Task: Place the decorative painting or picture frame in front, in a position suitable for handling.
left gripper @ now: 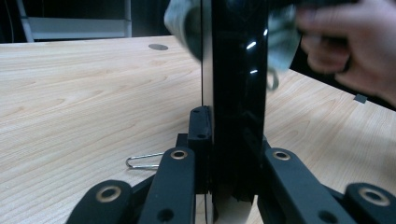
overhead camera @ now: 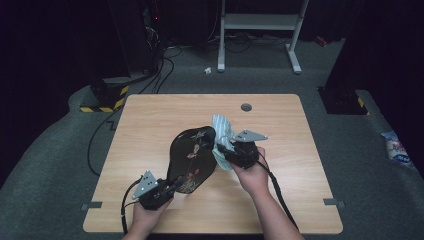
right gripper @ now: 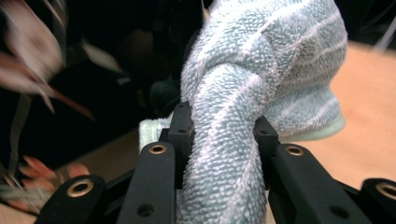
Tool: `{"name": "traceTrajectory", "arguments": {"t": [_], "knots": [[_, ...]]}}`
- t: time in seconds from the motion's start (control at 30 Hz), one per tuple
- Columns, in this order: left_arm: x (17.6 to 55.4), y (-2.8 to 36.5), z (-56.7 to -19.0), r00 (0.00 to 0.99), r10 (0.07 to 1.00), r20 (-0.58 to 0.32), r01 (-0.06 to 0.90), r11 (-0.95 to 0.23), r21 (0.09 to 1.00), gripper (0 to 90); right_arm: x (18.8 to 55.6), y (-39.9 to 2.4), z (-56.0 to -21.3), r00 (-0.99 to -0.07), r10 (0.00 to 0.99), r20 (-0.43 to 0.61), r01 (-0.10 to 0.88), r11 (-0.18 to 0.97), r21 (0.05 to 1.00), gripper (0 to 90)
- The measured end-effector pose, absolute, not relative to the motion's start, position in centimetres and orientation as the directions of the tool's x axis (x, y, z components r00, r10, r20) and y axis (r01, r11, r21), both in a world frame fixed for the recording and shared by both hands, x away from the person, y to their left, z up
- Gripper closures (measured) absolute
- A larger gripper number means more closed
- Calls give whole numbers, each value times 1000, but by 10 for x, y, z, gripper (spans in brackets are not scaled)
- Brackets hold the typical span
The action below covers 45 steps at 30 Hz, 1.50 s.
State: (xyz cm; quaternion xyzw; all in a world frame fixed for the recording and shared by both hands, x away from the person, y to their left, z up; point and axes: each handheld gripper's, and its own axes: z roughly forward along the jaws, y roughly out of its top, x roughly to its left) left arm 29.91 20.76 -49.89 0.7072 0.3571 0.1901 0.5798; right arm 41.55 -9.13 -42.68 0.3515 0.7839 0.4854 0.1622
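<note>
Black lacquer tray (overhead camera: 191, 159) stood tilted near the table's (overhead camera: 150, 125) front edge, its rim clamped in the left gripper (overhead camera: 167, 189); the right gripper (overhead camera: 225, 154), pinching a striped towel (overhead camera: 222, 131), pressed it beside the tray's far side. Wiping looked midway.

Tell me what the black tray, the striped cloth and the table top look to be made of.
Black tray: probably lacquered wood or plastic; glossy, with sharp highlights and a painted floral pattern.
Striped cloth: terry towelling, likely cotton; looped, fuzzy pile in pale blue with white stripes.
Table top: light wood or wood-look laminate; grain lines show, the finish is matte. Which of the two cannot be told.
</note>
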Motion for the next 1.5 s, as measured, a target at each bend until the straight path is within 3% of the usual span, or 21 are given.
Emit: {"name": "traceTrajectory", "arguments": {"t": [0.23, 0.43, 0.87, 1.33, 1.5], "knots": [[300, 207, -499, 674, 724, -146, 284, -71, 956, 799, 415, -91, -385, -718, 692, 66, 312, 236, 920, 693], [300, 206, -499, 674, 724, -146, 285, -73, 956, 798, 416, -88, -384, -721, 692, 36, 308, 273, 911, 695], [300, 206, -499, 678, 720, -147, 284, -72, 956, 785, 420, -91, -460, -708, 697, 117, 459, 327, 826, 696], [300, 207, -499, 673, 726, -143, 286, -77, 955, 797, 417, -93, -510, -716, 680, 160, 564, 428, 706, 697], [300, 207, -499, 672, 726, -146, 289, -76, 954, 799, 411, -93, -517, -719, 674, 171, 565, 423, 708, 697]]}}
